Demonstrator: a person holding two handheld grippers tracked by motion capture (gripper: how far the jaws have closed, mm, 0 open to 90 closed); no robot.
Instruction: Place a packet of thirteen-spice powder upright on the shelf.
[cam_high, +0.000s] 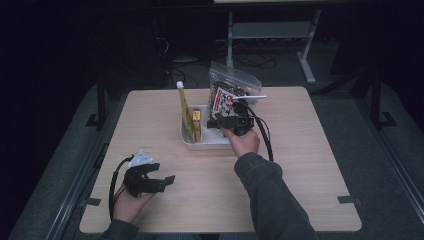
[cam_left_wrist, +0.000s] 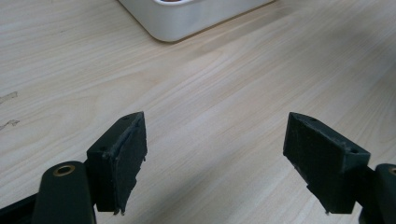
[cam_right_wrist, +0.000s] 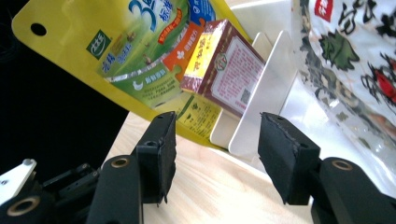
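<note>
Near the table's front-left corner, the left gripper (cam_high: 167, 181) is kept released. In the white tray (cam_high: 210, 144) toward the back edge, the small box (cam_high: 196, 120) leans on the yellow pouch (cam_high: 185, 107). The right gripper (cam_high: 214, 122), jaws apart, grasps nothing; the box could be tipped if a jaw catches it.

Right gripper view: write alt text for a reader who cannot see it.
The right gripper, fingers open with nothing between them, faces a white tray holding a yellow pouch, a small maroon box and a clear printed bag, on a wooden table.
</note>
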